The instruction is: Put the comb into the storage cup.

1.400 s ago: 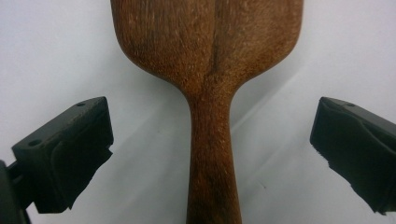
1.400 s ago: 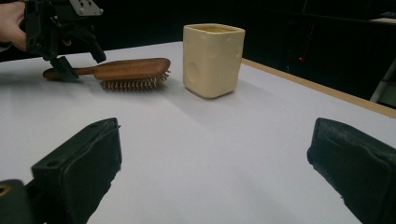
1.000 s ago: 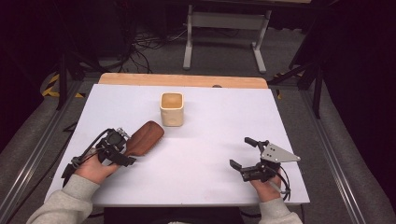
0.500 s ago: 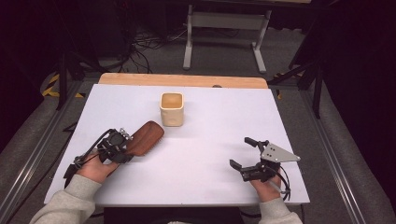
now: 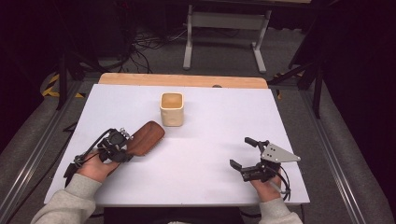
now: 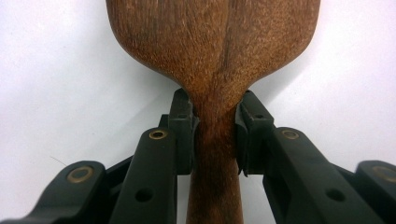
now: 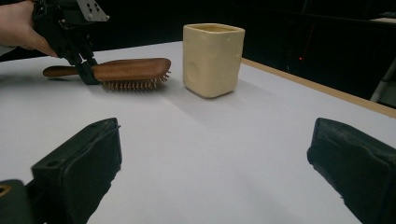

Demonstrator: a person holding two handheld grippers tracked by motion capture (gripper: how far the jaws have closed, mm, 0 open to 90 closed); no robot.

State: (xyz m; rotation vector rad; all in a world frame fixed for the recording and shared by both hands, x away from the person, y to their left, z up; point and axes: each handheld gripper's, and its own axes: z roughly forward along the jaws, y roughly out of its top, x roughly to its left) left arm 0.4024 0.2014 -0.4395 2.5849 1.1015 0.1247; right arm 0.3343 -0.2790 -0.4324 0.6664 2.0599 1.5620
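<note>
Left gripper view: my left gripper (image 6: 215, 130) has just closed on the brush (image 6: 215, 46) neck, stiff, light wood; right gripper (image 7: 215, 177) wide, empty.

Matt wooden hairbrush (image 6: 215, 42), glossy cream cup (image 7: 213, 58)

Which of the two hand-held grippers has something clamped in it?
The left hand-held gripper: its jaws have just been closing and now pinch the wooden hairbrush at its neck. The right hand-held gripper stands open over bare table.
</note>
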